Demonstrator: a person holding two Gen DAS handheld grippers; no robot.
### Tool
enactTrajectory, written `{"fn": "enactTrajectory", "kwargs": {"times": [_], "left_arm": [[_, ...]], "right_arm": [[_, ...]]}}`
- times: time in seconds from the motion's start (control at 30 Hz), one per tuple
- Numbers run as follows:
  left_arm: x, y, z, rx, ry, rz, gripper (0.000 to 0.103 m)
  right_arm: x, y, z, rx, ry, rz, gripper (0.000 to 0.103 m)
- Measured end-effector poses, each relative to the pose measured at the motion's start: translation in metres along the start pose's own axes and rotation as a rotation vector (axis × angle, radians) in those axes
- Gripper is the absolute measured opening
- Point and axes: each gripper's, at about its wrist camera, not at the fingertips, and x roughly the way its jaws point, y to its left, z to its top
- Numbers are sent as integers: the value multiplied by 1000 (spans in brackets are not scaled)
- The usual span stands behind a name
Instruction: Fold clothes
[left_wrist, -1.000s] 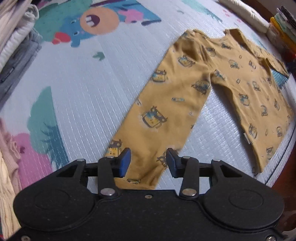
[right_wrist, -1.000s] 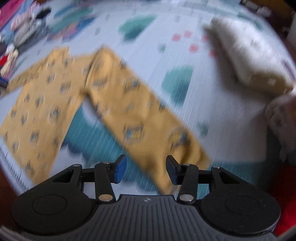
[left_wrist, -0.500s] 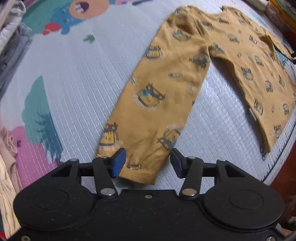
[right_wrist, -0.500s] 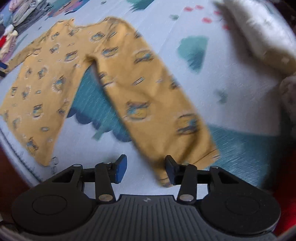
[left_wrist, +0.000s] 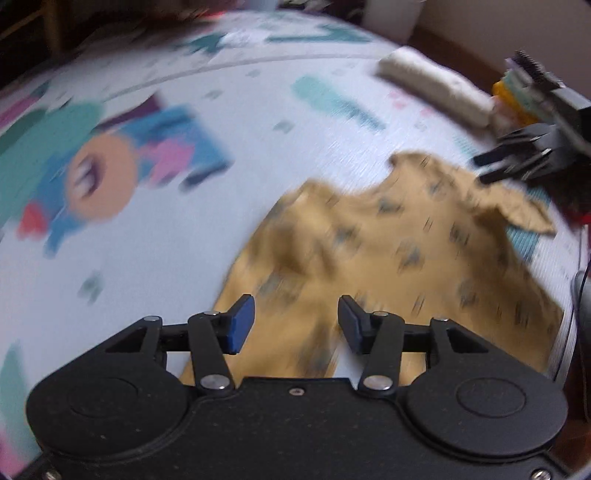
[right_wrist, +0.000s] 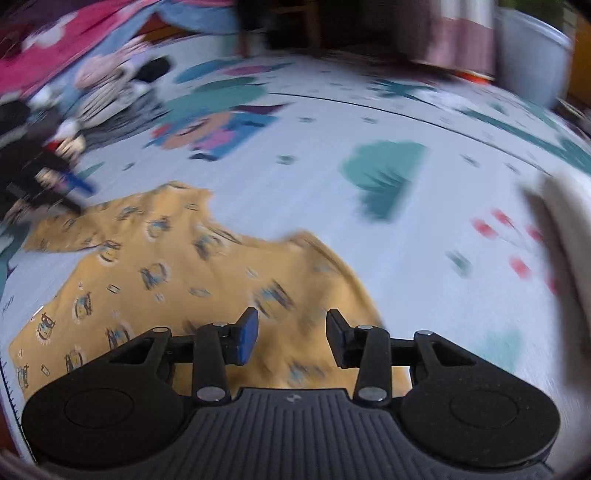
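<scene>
A mustard-yellow long-sleeved shirt (left_wrist: 406, 240) with small blue prints lies rumpled on the pale play mat (left_wrist: 221, 221). My left gripper (left_wrist: 295, 321) hangs over its near part, jaws apart, fabric showing below the gap and nothing pinched. In the right wrist view the shirt (right_wrist: 166, 280) spreads left, and my right gripper (right_wrist: 291, 332) hovers over its near edge, jaws closing with cloth beneath them but no pad pressing on it. Each gripper also shows blurred in the other's view, the right gripper (left_wrist: 528, 158) by a raised sleeve and the left gripper (right_wrist: 48, 181) by the far sleeve.
A folded white cloth (left_wrist: 432, 85) lies at the mat's far right, with a stack of folded items (left_wrist: 517, 96) beside it. A heap of clothes (right_wrist: 110, 85) sits at the mat's far left. A pale bin (right_wrist: 532, 51) stands beyond the mat (right_wrist: 295, 184).
Both grippers have swept forward from the sleeve cuffs over the shirt's body and tipped up, so more of the room shows. The shirt looks more rumpled. The right jaws stand slightly narrower.
</scene>
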Motion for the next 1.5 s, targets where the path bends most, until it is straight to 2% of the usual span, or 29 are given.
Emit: {"fn": "enactTrajectory", "kwargs": {"times": [0.1, 0.13, 0.2, 0.23, 0.27, 0.3, 0.37, 0.4, 0.5, 0.57, 0.6, 0.63, 0.7, 0.73, 0.83, 0.93, 1.03, 1.1, 1.13, 1.17, 1.2, 1.23, 1.3, 1.33, 1.4, 1.5], "left_arm": [[29, -13, 17, 72, 1, -58, 50], [42, -16, 21, 94, 11, -70, 50], [62, -11, 21, 107, 43, -39, 50], [69, -6, 22, 93, 58, -21, 47], [68, 2, 24, 29, 57, -18, 36], [67, 10, 28, -37, 57, -14, 31], [62, 23, 36, -169, 57, 6, 29], [60, 22, 41, -165, 29, 5, 29], [65, 3, 55, -2, 4, -9, 29], [79, -6, 55, 89, 36, -4, 32], [86, -7, 52, 129, 54, 21, 36], [85, -7, 51, 151, 32, 29, 36], [77, -5, 51, 126, 32, 76, 34], [69, -5, 48, 118, 16, 84, 35], [43, -14, 33, 131, -10, 80, 35], [21, -39, 13, 142, -19, 5, 35], [15, -78, -18, 180, 17, -104, 35], [16, -99, -40, 226, 46, -122, 36], [18, -107, -50, 245, 70, -122, 36], [23, -110, -59, 248, 109, -115, 37], [23, -111, -68, 259, 106, -102, 38], [21, -114, -71, 280, 105, -102, 43], [16, -116, -67, 295, 114, -114, 43], [13, -116, -64, 288, 110, -121, 43], [13, -111, -58, 268, 59, -97, 43], [20, -104, -53, 253, 47, -69, 43]], "right_arm": [[35, 8, 8, -140, 92, -19, 40], [45, 8, 5, -198, 127, -37, 43], [42, -6, 4, -158, 94, -2, 45], [40, -14, 5, -125, 98, -15, 45], [37, -17, 5, -116, 105, -35, 45], [32, -19, 5, -108, 112, -50, 43], [26, -23, 4, -83, 119, -71, 42], [24, -23, 4, -80, 108, -74, 42], [30, -14, 9, -94, 42, -45, 42], [42, -5, 13, -145, 51, -54, 40], [51, -3, 12, -187, 81, -80, 44], [52, -7, 13, -177, 73, -88, 51], [53, -16, 15, -158, 57, -105, 51], [49, -19, 14, -154, 52, -145, 50], [23, -19, 3, -156, -7, -156, 47], [-16, -5, -15, -112, -85, -143, 45], [-52, 41, -38, -203, -77, -46, 41], [-64, 71, -53, -280, -55, 16, 41], [-62, 79, -60, -299, -37, 32, 41], [-51, 80, -67, -287, 37, 30, 41], [-39, 81, -73, -274, 109, 29, 42], [-39, 74, -79, -208, 73, 53, 44], [-31, 69, -77, -164, 117, 64, 43], [-31, 72, -74, -194, 124, 53, 42], [-33, 75, -67, -230, 45, 42, 42], [-18, 74, -53, -266, -54, -37, 43]]}}
